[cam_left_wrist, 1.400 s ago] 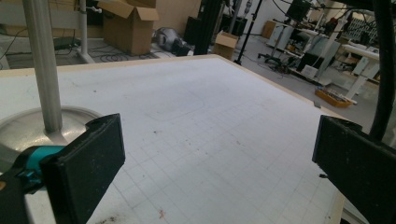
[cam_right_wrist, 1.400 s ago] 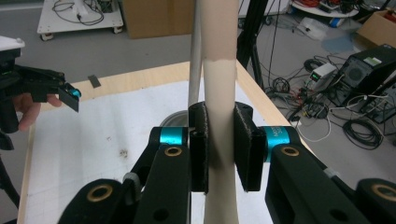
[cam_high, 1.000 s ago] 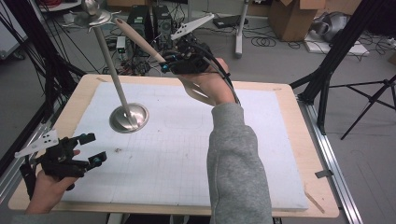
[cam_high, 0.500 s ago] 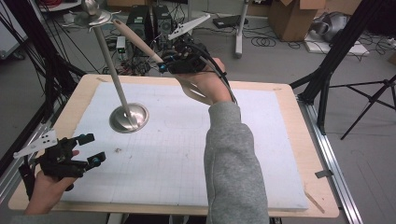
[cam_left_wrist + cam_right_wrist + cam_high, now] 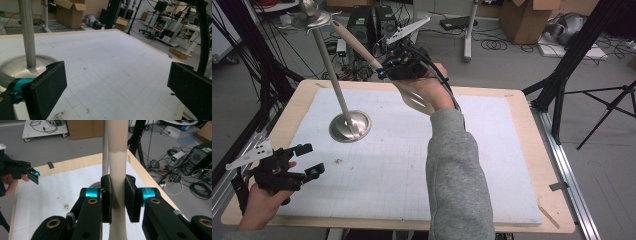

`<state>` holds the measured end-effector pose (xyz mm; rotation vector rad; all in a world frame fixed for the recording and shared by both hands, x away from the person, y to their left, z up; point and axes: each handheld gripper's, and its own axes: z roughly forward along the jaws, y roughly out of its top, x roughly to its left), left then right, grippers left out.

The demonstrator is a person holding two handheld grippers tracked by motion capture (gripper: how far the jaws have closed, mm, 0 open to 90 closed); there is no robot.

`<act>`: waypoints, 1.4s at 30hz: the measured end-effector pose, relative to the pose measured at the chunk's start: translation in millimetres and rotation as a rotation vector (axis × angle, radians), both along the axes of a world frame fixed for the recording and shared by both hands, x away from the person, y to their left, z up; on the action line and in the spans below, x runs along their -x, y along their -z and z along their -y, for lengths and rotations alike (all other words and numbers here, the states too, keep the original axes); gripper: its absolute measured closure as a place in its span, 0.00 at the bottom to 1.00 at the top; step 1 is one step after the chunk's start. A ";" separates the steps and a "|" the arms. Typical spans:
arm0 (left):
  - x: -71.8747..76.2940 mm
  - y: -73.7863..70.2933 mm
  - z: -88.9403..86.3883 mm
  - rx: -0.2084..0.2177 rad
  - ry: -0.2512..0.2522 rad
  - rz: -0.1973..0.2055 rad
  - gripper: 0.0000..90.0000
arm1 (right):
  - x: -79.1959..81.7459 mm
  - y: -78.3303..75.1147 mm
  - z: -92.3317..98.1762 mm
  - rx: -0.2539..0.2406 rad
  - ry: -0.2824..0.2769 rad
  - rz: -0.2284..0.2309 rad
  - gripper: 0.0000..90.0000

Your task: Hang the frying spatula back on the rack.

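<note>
Above the far edge of the bench, my right claw is pinching the handle of a wooden spatula, and both pads press on its pale shaft. The slotted blade of the spatula hangs down in front of my palm in the high view, and the handle rises up and to the left, toward the top of a metal stand. This stand has a thin tilted pole and a round shiny base that rests on the white mat. My left claw is near the front left corner of the bench, well apart from the stand, with its jaws spread and nothing between them.
</note>
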<state>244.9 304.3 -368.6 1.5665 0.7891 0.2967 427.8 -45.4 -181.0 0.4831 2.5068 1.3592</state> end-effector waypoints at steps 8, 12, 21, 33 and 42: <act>0.5 -0.1 0.3 0.001 -0.001 0.001 0.03 | -2.1 8.1 -10.0 0.009 0.005 -0.006 0.87; 0.8 -0.3 -0.5 0.003 -0.001 0.002 0.03 | -3.5 11.6 -16.2 0.017 0.004 -0.006 0.87; 1.1 -0.1 -2.1 0.002 -0.004 0.001 0.03 | -7.3 19.7 -29.3 0.030 0.004 -0.018 0.87; 2.9 -0.5 -2.9 0.005 -0.009 0.002 0.03 | -11.2 28.1 -44.3 0.034 0.012 -0.010 0.87; 3.3 -0.3 -3.5 0.004 -0.011 0.000 0.03 | -14.1 34.9 -55.0 0.040 0.011 -0.018 0.87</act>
